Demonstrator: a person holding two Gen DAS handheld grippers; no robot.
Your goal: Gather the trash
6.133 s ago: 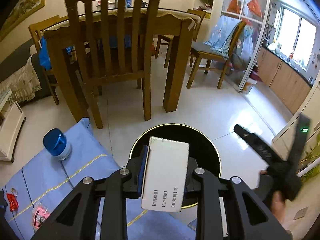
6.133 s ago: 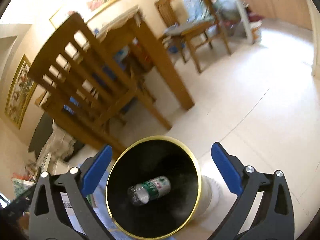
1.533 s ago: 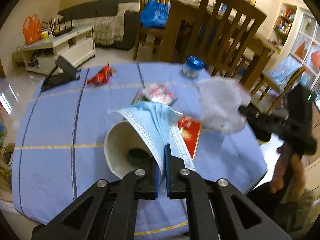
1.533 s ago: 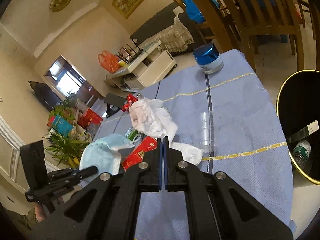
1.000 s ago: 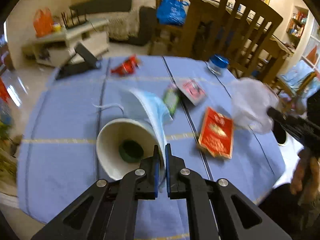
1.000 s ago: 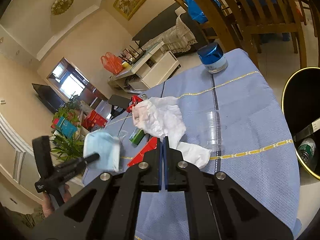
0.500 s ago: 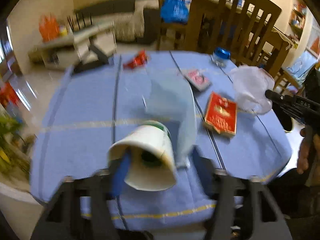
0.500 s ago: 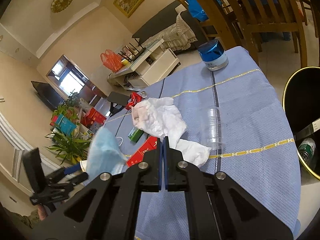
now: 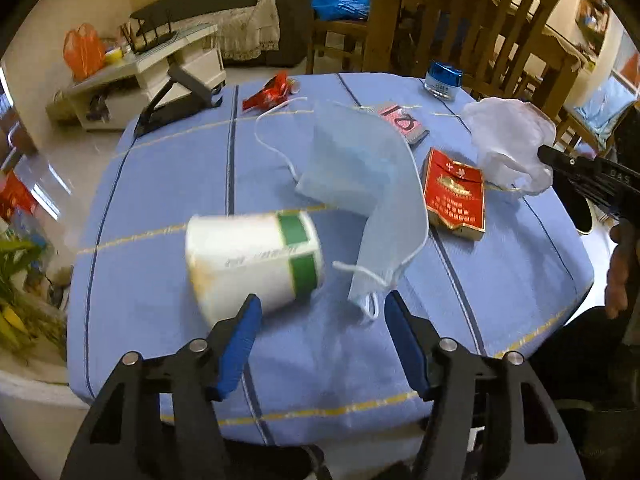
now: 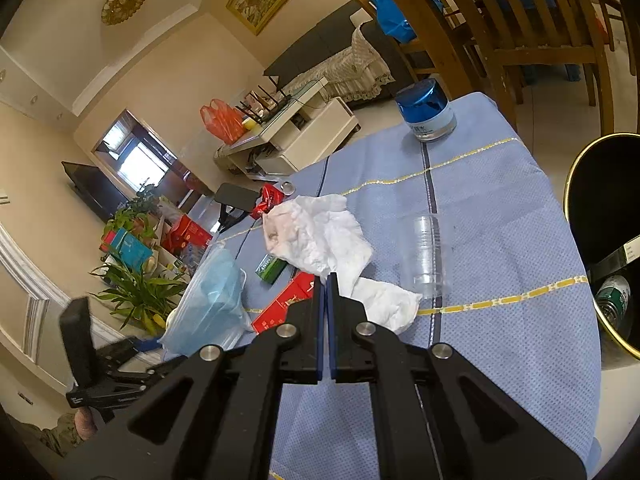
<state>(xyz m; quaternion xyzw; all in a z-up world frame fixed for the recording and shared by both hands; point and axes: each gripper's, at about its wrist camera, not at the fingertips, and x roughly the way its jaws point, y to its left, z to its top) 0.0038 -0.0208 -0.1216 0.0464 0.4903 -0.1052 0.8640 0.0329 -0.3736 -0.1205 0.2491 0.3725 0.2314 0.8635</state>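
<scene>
White paper cup point(image 9: 256, 256) and blue face mask point(image 9: 360, 184) lie loose before wide-spread left gripper point(image 9: 322, 334) fingers; right gripper point(image 10: 327, 280) fingers pinch crumpled tissue point(image 10: 320, 236).

Matt blue woven tablecloth point(image 9: 168, 184); crumpled white paper tissue point(image 10: 320, 236); clear ribbed plastic cup point(image 10: 426, 256); glossy red cardboard box point(image 9: 456, 192); soft blue non-woven face mask point(image 9: 360, 176).
</scene>
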